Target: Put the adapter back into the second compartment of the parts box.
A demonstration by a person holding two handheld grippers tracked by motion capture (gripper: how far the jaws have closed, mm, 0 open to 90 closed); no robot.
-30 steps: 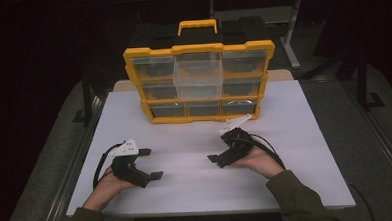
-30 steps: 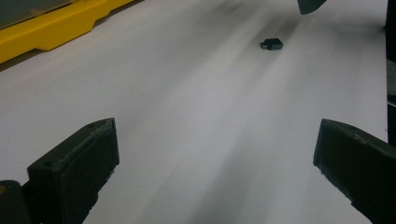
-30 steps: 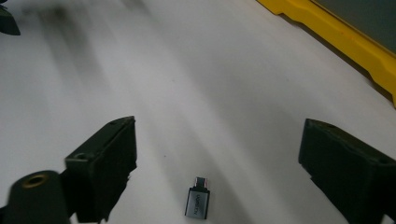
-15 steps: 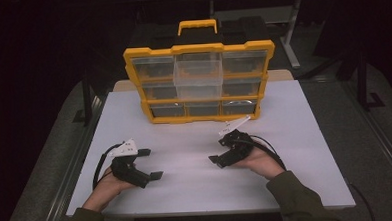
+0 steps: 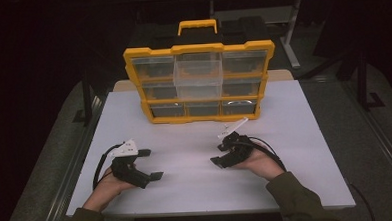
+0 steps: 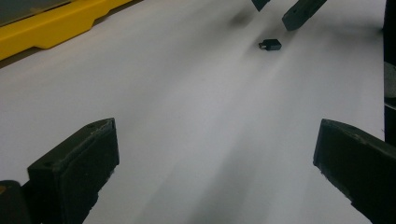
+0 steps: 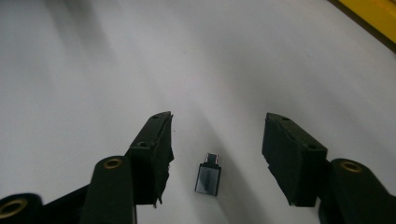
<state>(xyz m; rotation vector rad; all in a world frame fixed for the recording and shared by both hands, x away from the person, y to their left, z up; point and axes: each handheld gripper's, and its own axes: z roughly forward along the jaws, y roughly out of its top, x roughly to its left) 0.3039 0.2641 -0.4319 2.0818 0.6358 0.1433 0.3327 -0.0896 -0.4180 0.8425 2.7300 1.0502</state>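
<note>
Small grey adapter [image 7: 209, 173] lying flat on the white counter [image 5: 306, 150], right between the fingers [image 7: 154, 154] of the right gripper [image 7: 215, 154]. Long axis running roughly along the gripper's own line, plug end pointing away from the camera, tilted a touch to the right. Jaws have just been closing, adapter between them but not yet pinched: clear gaps on both sides, slightly less on the left. So, open at this moment, straddling the part with the tips down near the counter.

Left gripper [image 6: 215, 158] parked wide open on the other side, nothing between its fingers [image 6: 79, 168]; adapter [image 6: 270, 45] visible far ahead of it, just beneath the other gripper's tips. Well apart, so clearly the right hand's pick.

In the high view, right gripper [image 5: 226, 151] low on the counter, midway across, left gripper [image 5: 149, 165] near the left front. Yellow organizer [image 5: 202, 117] standing upright at the back, clear drawers facing forward, handle on top.

Judged next need: squeeze across the short width, since the long sides face the pads; a thin flat body, liable to slip or pivot if caught off-centre. Plenty of bare counter all round, no edge close by, open path forward to the organizer.
</note>
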